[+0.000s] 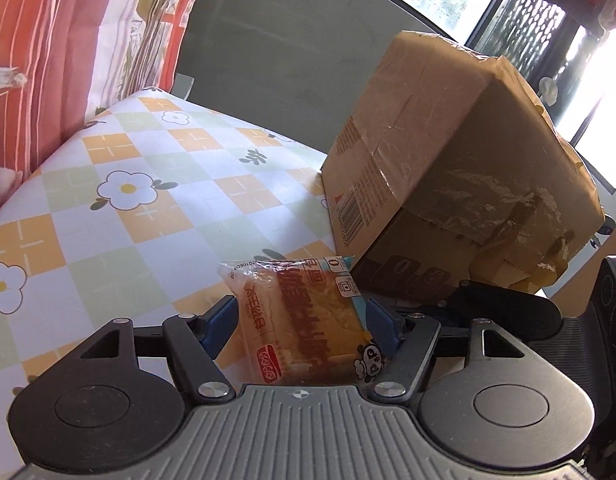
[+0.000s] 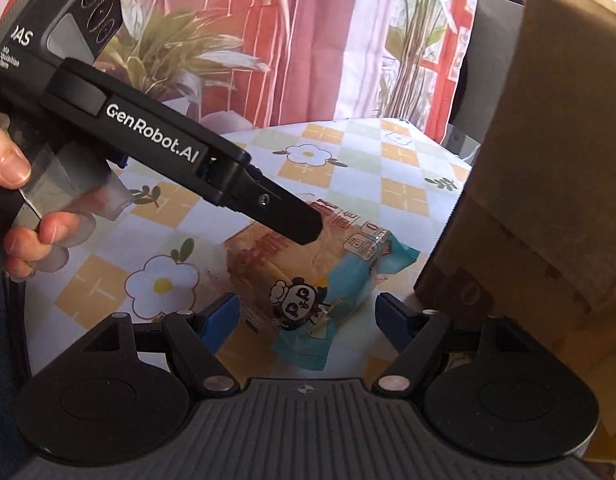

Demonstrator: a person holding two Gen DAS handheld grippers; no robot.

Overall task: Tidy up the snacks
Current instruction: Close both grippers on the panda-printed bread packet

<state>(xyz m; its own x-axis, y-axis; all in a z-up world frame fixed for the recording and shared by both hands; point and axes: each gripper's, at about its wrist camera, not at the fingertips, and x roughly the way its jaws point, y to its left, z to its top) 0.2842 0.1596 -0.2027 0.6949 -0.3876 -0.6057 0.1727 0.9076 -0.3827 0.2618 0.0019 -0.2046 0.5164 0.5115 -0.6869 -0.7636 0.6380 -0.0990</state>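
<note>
A snack pkt (image 1: 303, 320), clear wrapper w/ orange print and a teal end w/ a panda cartoon, is seen low centre in the left wrist view, lying on the checked, flower-print tablecloth (image 1: 139, 184). It is flanked by the blue pads of the left gripper (image 1: 301, 322); the pads appear pressed against both sides of the wrapper, so the pkt is clamped. A cardboard box (image 1: 448, 152) is tipped over at right of frame, its open end just beside the pkt.

In the right wrist view the same pkt (image 2: 320, 276) is shown mid-frame w/ the left gripper's finger laid across its top from upper left, the handle held by a hand (image 2: 23, 208) at the left edge. The right gripper (image 2: 305, 316) is held apart, pads either side of the pkt's teal end, not touching. The box fills the right edge.
</note>
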